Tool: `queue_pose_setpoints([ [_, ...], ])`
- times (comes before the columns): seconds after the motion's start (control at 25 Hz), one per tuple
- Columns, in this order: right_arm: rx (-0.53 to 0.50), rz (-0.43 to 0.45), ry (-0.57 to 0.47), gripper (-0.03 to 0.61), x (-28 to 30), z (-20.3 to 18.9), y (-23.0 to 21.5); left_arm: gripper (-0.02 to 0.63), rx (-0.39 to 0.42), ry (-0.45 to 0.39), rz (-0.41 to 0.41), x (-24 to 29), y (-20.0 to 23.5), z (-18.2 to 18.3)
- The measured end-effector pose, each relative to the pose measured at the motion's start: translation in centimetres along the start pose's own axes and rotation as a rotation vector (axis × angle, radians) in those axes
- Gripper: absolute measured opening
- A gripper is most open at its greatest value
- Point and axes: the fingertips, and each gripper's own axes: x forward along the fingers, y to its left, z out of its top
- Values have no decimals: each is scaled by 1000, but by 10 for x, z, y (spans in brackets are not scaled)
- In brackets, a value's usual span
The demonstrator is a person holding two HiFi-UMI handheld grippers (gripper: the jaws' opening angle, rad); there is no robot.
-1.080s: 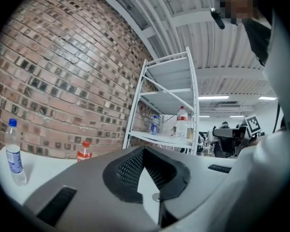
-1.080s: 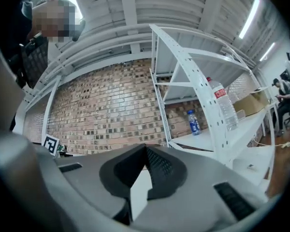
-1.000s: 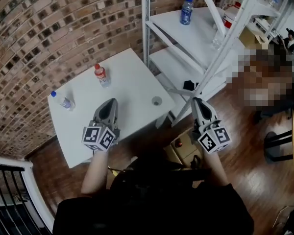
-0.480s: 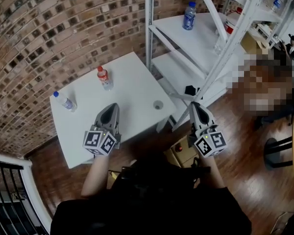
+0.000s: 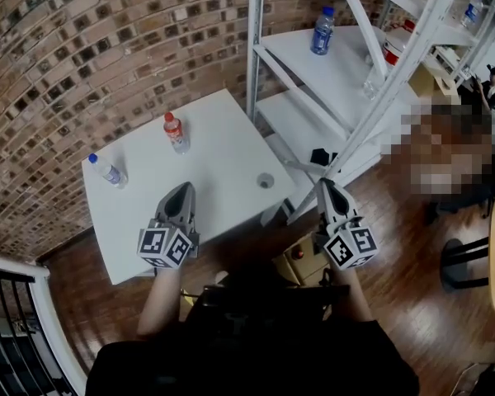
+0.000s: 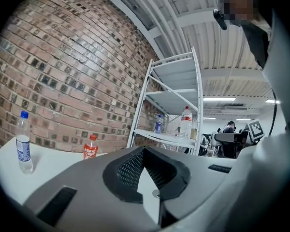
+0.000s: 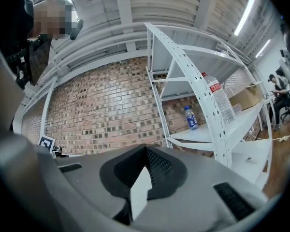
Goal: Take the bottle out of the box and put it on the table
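Note:
Two bottles stand on the white table (image 5: 223, 151): a red-labelled bottle (image 5: 176, 132) (image 6: 90, 147) and a clear blue-capped bottle (image 5: 107, 170) (image 6: 23, 142). My left gripper (image 5: 184, 188) (image 6: 144, 150) hovers over the table's near edge, shut and empty. The right gripper (image 5: 322, 185) (image 7: 145, 150) is off the table's right corner, pointing at the shelf, and is also shut on nothing. Below it on the floor is a cardboard box (image 5: 312, 262), mostly hidden; something red-capped (image 5: 299, 252) shows inside.
A small round lid (image 5: 266, 180) (image 6: 156, 193) lies near the table's right corner. A white metal shelf (image 5: 346, 73) (image 7: 203, 91) stands at the right with a blue bottle (image 5: 321, 30) (image 7: 191, 117) and a large bottle (image 5: 388, 44) (image 7: 220, 98). Brick wall behind; a seated person at far right.
My left gripper has sunk a little toward the near table edge. The right gripper has stayed about where it was. Both stay shut.

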Motion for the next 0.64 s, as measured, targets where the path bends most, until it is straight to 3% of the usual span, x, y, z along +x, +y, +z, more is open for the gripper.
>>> queue_pose_setpoints([
  [0.64,-4,-10,-3,2,-12,1,-8,5,18,0,-32,6,-21,-2],
])
